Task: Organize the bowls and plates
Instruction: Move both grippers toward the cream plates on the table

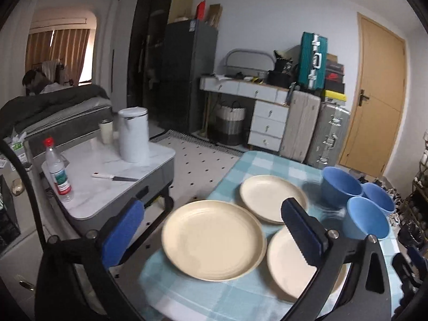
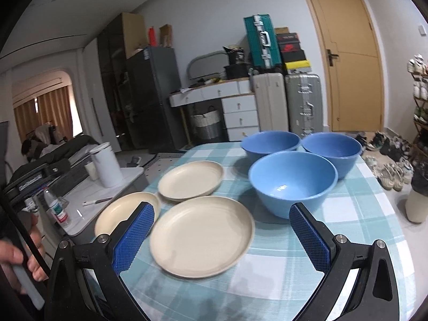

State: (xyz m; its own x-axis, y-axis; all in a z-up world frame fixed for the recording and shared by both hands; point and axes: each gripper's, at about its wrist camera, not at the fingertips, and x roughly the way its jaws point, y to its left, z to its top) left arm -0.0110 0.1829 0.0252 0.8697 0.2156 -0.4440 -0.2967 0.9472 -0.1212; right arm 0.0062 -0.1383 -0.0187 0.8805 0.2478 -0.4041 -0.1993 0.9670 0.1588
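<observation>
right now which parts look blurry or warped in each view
Left wrist view: the nearest cream plate and blue bowls are motion-smeared, and the door bows from fisheye. Right wrist view: sharper, though the near plate has a soft rim.

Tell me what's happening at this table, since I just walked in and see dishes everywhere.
A person is about to sort dishes with a handheld tool in each hand. Three cream plates and three blue bowls lie separately on the checked tablecloth, nothing stacked yet. The left tool and right tool hover open over the plates, holding nothing.
</observation>
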